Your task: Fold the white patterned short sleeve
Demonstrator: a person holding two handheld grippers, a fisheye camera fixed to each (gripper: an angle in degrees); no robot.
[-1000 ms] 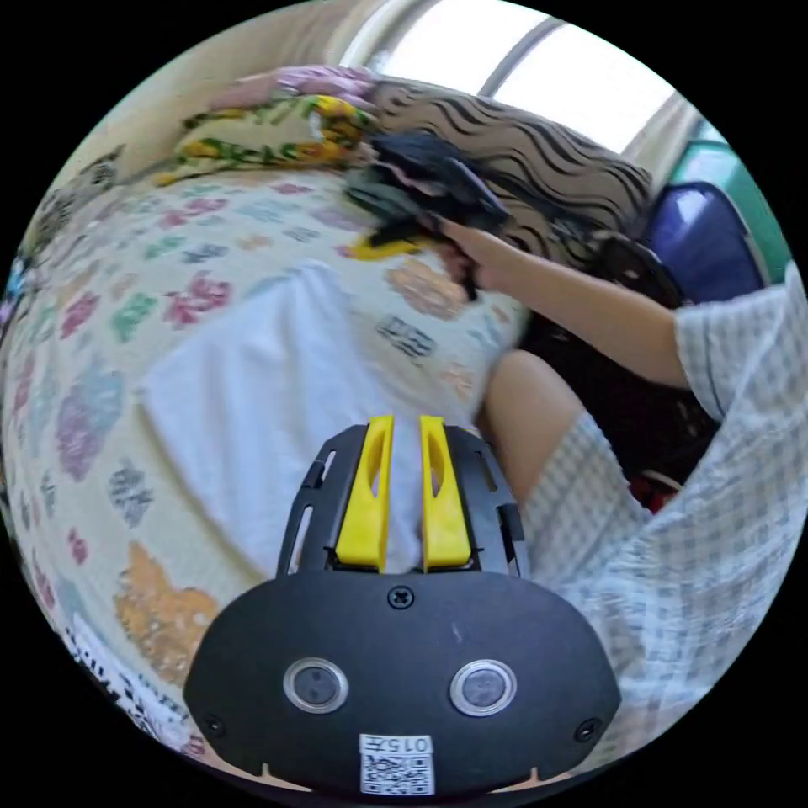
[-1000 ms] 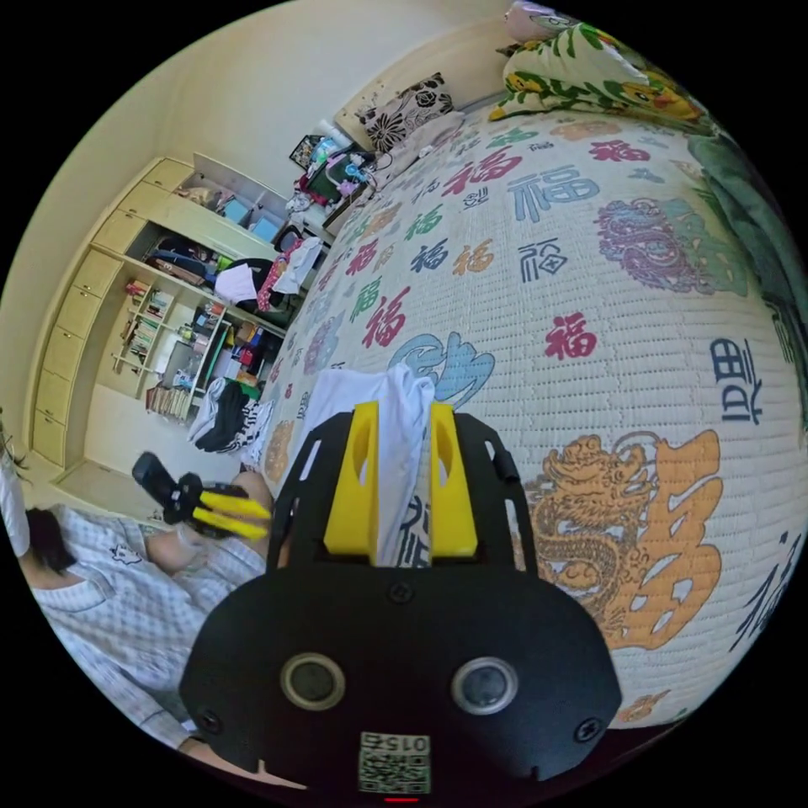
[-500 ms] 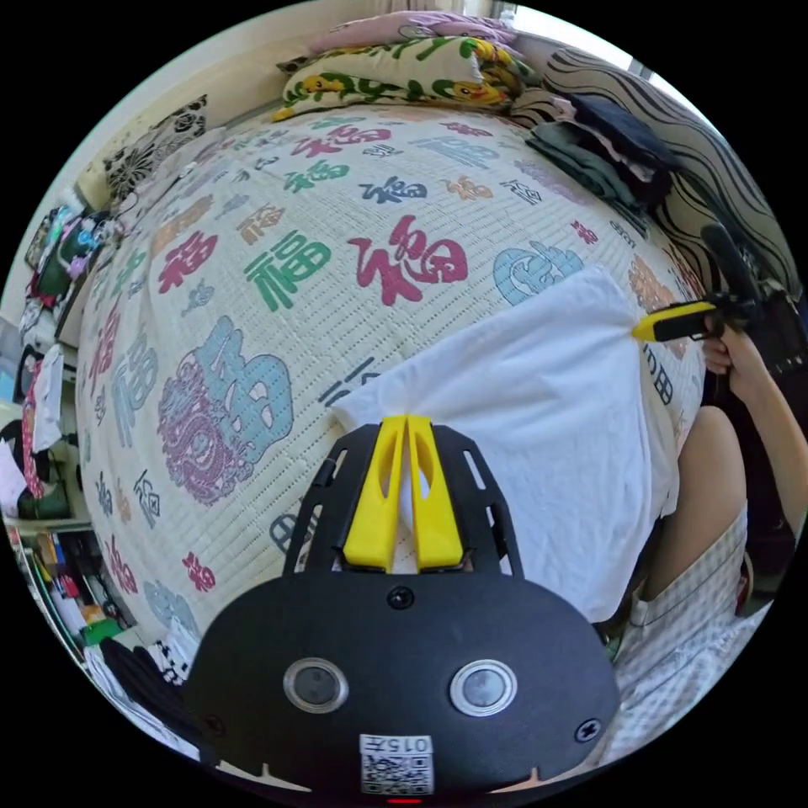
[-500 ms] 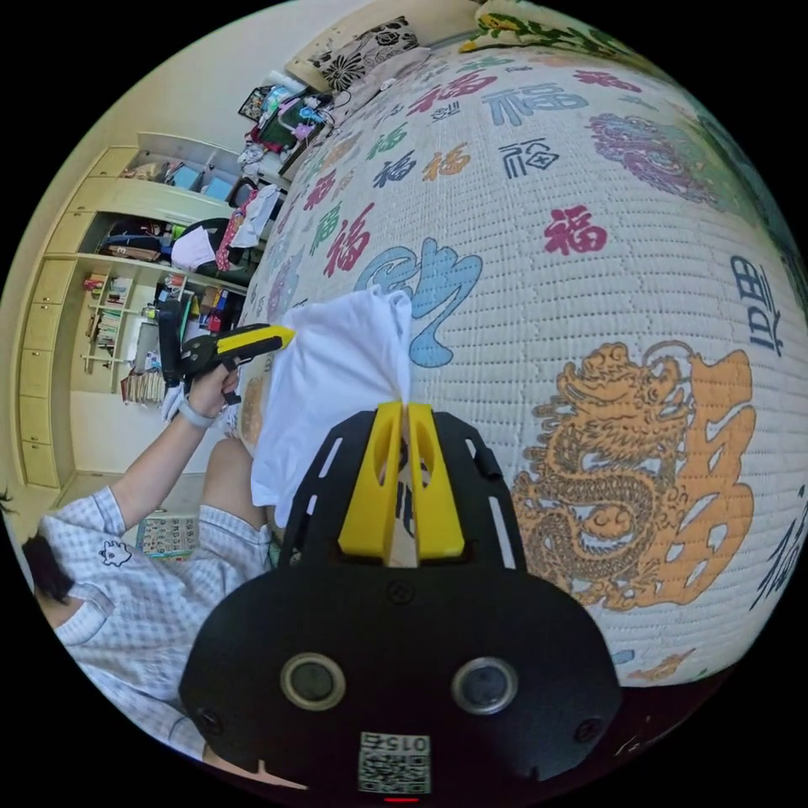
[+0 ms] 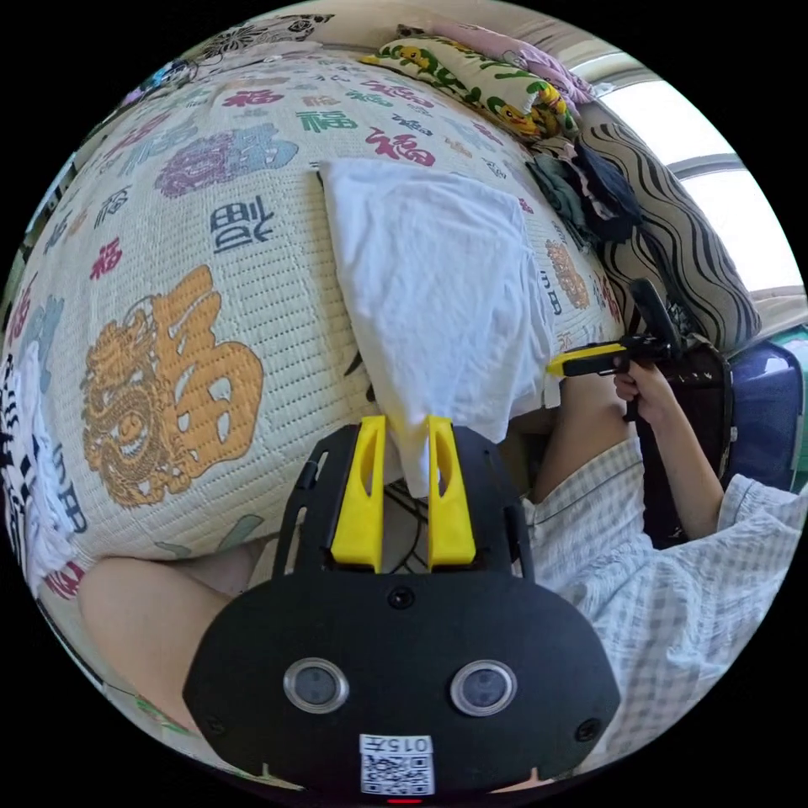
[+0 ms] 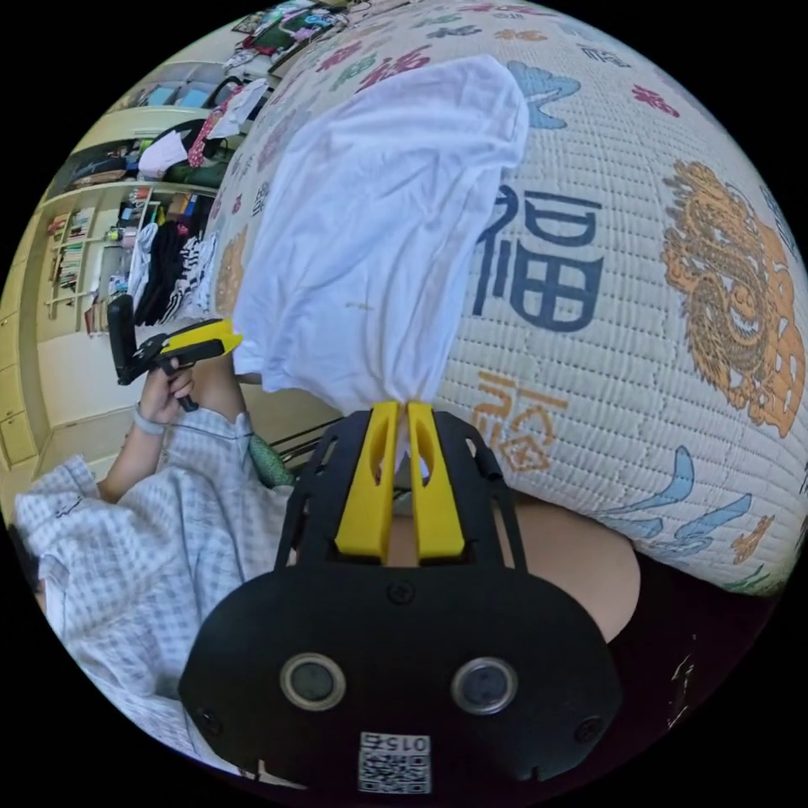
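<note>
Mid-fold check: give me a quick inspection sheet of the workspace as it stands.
Surface: patterned bed cover, flat.
Job's things: white shirt lies on the cover, near edge hanging off the bed.
Clutter: dark clothes pile and pillows at the far side.
Grippers: right gripper shut on a shirt corner; left gripper jaws apart with cloth between, grip unclear.
Cables: nothing seen.
Surroundings: crowded shelves, window.
</note>
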